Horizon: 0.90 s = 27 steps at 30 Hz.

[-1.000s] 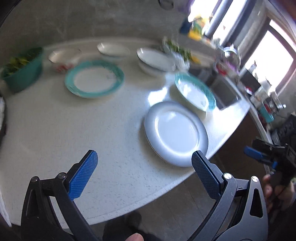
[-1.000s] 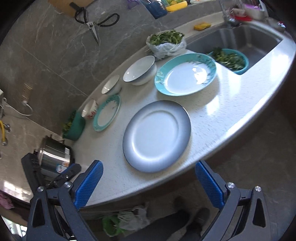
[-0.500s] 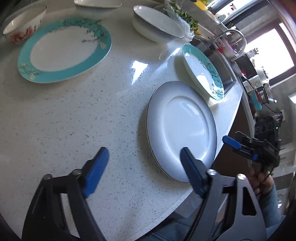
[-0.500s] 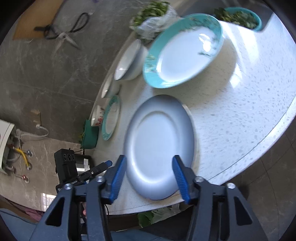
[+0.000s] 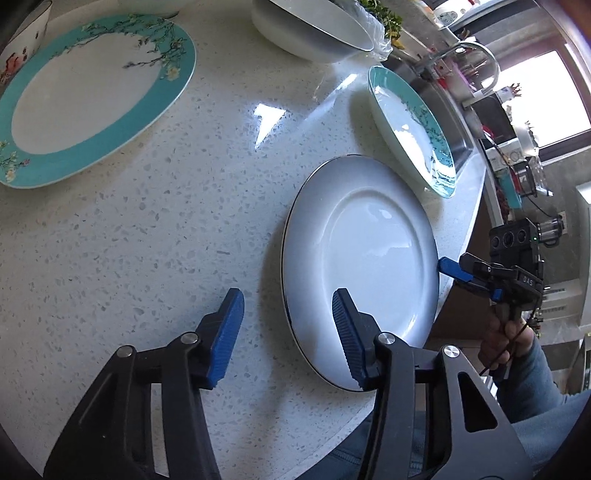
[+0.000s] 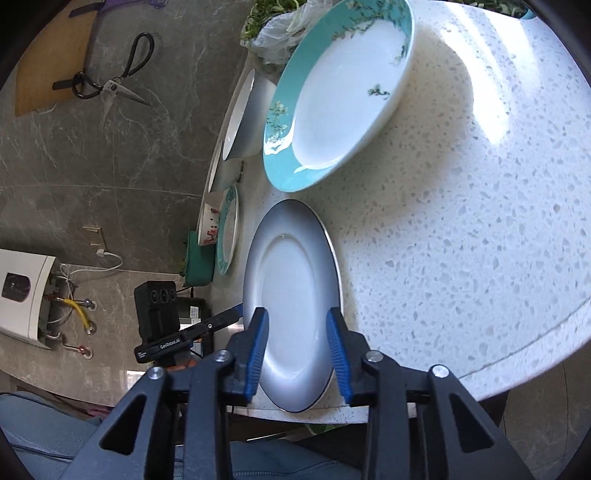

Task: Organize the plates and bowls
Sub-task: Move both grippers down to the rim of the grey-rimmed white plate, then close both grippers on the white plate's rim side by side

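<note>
A grey-rimmed white plate point(image 5: 369, 251) lies flat near the counter's front edge; it also shows in the right wrist view point(image 6: 295, 295). My left gripper point(image 5: 286, 314) is open, its fingers straddling the plate's left rim. My right gripper point(image 6: 297, 330) is open but narrowed, its fingers on either side of the plate's near edge; it shows in the left wrist view point(image 5: 456, 269) at the plate's right rim. A teal-rimmed deep plate point(image 5: 413, 122) sits behind; it also shows in the right wrist view point(image 6: 332, 92). A flat teal-rimmed plate point(image 5: 92, 92) lies far left.
A grey-white bowl point(image 5: 314, 26) stands at the back, with bagged greens point(image 6: 280, 26) beside it. A small patterned bowl point(image 5: 22, 48) sits far left. The sink point(image 5: 443, 96) lies beyond the deep plate. Scissors point(image 6: 107, 77) hang on the wall. The counter edge point(image 6: 517, 369) is close.
Both grippers have moved in low to the grey-rimmed plate from opposite sides. Their jaws have narrowed from wide open. The plate has not moved.
</note>
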Motion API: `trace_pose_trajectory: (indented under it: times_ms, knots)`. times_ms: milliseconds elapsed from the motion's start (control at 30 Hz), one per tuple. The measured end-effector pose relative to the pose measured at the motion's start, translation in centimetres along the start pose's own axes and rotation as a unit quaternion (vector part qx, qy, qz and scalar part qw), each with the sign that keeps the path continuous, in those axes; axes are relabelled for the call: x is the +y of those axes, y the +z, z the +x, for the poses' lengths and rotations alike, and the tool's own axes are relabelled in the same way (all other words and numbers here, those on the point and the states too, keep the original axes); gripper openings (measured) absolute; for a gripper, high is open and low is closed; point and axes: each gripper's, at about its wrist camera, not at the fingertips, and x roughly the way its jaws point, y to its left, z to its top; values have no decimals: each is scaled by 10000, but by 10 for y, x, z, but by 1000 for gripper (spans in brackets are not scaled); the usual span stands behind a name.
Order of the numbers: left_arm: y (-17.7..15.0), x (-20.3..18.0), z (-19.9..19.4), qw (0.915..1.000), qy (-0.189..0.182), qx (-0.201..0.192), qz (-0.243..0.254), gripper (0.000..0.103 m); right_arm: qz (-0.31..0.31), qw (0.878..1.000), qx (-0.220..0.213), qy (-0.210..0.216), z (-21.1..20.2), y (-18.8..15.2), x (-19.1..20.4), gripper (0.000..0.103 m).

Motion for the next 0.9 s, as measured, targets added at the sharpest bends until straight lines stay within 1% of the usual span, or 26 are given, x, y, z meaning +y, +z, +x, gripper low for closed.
trace_pose_trajectory:
  times_ms: [67, 100, 133, 200, 233, 267, 333, 500, 567, 600, 633, 700, 800, 900]
  knots:
    - [4, 1, 1, 10000, 55, -16, -20, 47, -8, 10000, 41, 64, -1, 4, -1, 35]
    - [4, 4, 0, 10000, 25, -10, -50, 47, 19, 9999, 43, 95, -2, 6, -2, 38]
    - [4, 7, -1, 10000, -36, 1, -70, 47, 49, 9999, 54, 111, -4, 9, -5, 41]
    - [4, 10, -2, 9996, -250, 52, -90, 47, 76, 9999, 88, 104, -8, 12, -11, 42]
    - [4, 11, -1, 9992, -370, 89, -91, 47, 118, 9998, 153, 109, -9, 13, -16, 39]
    - [5, 12, -1, 9989, -456, 111, -83, 47, 128, 9996, 194, 176, -9, 13, -20, 38]
    - [4, 13, -1, 9978, -638, 158, -9, 47, 119, 9992, 273, 279, -9, 15, -22, 38]
    - [11, 11, 4, 9951, -932, 275, 185, 47, -22, 9975, 633, 318, 4, 21, -18, 37]
    - [10, 13, 4, 9938, -1064, 294, 154, 47, -36, 9965, 771, 312, 10, 20, -18, 33]
    - [11, 13, 5, 9931, -1130, 302, 123, 47, -11, 9962, 808, 320, 11, 20, -19, 30]
    - [11, 14, 3, 9926, -1173, 304, 90, 47, 26, 9960, 837, 324, 12, 20, -21, 26]
    - [11, 16, 3, 9919, -1234, 309, 54, 47, 64, 9956, 890, 278, 13, 21, -23, 24]
    - [11, 14, 3, 9914, -1256, 344, 139, 47, 103, 9953, 942, 189, 17, 24, -21, 24]
    - [12, 6, 6, 9905, -1281, 430, 263, 46, 87, 9959, 896, 44, 20, 25, -17, 24]
